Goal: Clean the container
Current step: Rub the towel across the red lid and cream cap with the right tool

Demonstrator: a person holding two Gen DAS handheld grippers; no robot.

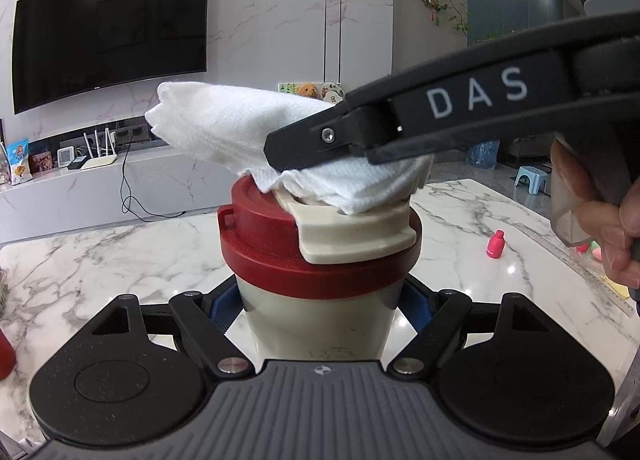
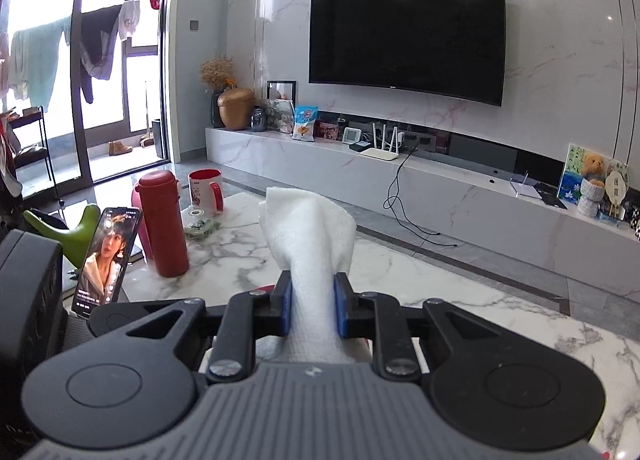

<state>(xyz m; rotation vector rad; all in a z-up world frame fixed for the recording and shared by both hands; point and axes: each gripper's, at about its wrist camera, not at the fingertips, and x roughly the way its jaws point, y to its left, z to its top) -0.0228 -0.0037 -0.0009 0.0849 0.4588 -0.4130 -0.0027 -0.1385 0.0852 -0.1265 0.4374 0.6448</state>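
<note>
the left claw (image 1: 320,312) grips the cream container (image 1: 320,324) with its red lid (image 1: 272,256), upright above the marble surface (image 1: 120,260); the right claw (image 2: 311,302) pinches a white cloth (image 1: 224,127) resting on the lid.

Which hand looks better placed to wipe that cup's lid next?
The right. Its hand-held gripper is pinching the white cloth, which already lies on the red lid. The left hand-held gripper is busy clamping the cream cup steady.
</note>
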